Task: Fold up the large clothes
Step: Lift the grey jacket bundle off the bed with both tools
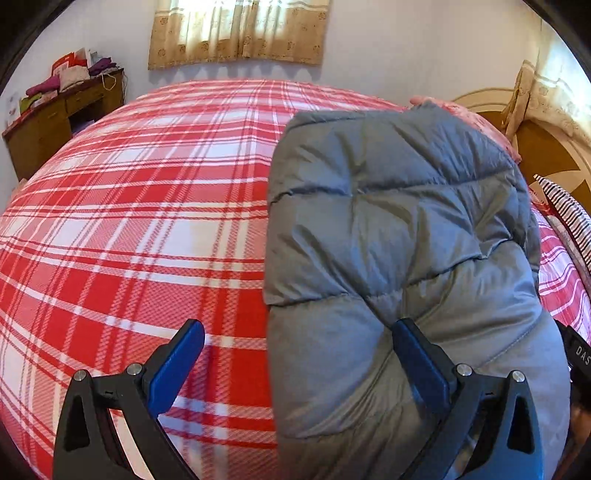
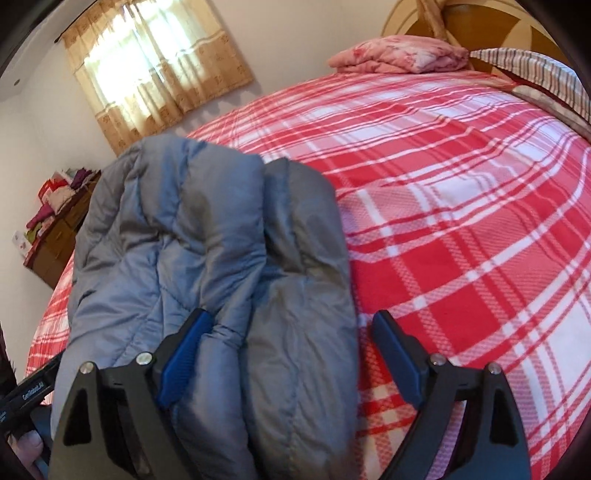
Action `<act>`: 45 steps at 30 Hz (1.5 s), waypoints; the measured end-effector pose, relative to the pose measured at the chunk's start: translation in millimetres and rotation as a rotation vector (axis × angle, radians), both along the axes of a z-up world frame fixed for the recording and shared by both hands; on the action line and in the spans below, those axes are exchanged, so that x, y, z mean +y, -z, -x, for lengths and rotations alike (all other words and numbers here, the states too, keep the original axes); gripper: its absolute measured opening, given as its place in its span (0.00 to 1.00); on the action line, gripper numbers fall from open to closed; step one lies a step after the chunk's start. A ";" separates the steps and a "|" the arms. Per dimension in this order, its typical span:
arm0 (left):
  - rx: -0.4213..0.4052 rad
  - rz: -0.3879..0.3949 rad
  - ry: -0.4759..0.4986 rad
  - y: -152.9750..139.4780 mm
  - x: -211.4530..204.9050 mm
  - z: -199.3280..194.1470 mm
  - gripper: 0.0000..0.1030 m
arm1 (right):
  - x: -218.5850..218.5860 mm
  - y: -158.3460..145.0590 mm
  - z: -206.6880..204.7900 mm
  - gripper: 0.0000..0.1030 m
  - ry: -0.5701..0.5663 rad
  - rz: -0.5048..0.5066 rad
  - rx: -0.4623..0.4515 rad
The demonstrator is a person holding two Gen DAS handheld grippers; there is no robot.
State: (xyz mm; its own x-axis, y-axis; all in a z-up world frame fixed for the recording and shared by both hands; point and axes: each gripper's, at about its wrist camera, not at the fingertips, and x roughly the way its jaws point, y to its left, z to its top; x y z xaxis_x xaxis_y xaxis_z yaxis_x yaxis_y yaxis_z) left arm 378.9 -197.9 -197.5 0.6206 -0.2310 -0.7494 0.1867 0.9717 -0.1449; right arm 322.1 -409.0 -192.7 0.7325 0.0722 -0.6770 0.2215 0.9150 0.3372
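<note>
A grey quilted puffer jacket [image 1: 399, 236] lies folded into a thick bundle on the red and white plaid bed [image 1: 140, 206]. My left gripper [image 1: 299, 332] is open at the bundle's near left edge, its right finger [image 1: 417, 354] pressing into the fabric, its left finger over the bedspread. In the right wrist view the jacket [image 2: 207, 236] shows as two padded layers side by side. My right gripper [image 2: 291, 325] is open and straddles the bundle's near right part, its left finger [image 2: 184, 350] on the jacket, its right finger over the plaid bed [image 2: 461, 206].
A folded pink blanket [image 2: 399, 55] and a striped pillow [image 2: 532, 70] lie by the wooden headboard [image 1: 546, 155]. A wooden desk [image 1: 55, 122] piled with clothes stands by the wall left of the bed. A curtained window [image 1: 240, 29] is behind the bed.
</note>
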 end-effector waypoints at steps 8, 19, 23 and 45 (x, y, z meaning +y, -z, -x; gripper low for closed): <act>0.085 0.071 0.007 8.5 7.4 -11.7 0.99 | 3.2 7.0 -2.5 0.70 -0.085 -0.090 -0.020; -0.067 0.002 0.169 -15.9 -25.1 23.0 0.30 | 26.4 -5.8 3.8 0.20 -0.227 -0.131 -0.087; -0.070 0.071 0.170 -33.7 -3.9 38.8 0.20 | 33.7 -19.8 25.2 0.19 -0.238 -0.187 -0.159; -0.275 -0.033 -0.029 -108.7 175.3 108.5 0.18 | 223.8 -91.8 13.1 0.19 -0.618 -0.218 -0.291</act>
State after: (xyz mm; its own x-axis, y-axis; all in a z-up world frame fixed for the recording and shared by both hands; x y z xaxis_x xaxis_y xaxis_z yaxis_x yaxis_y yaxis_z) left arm 270.3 -22.6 -88.9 0.8077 -0.1878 -0.5589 0.1862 0.9807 -0.0604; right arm 309.0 -185.2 -100.9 0.6624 0.6435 -0.3836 -0.4424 0.7492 0.4929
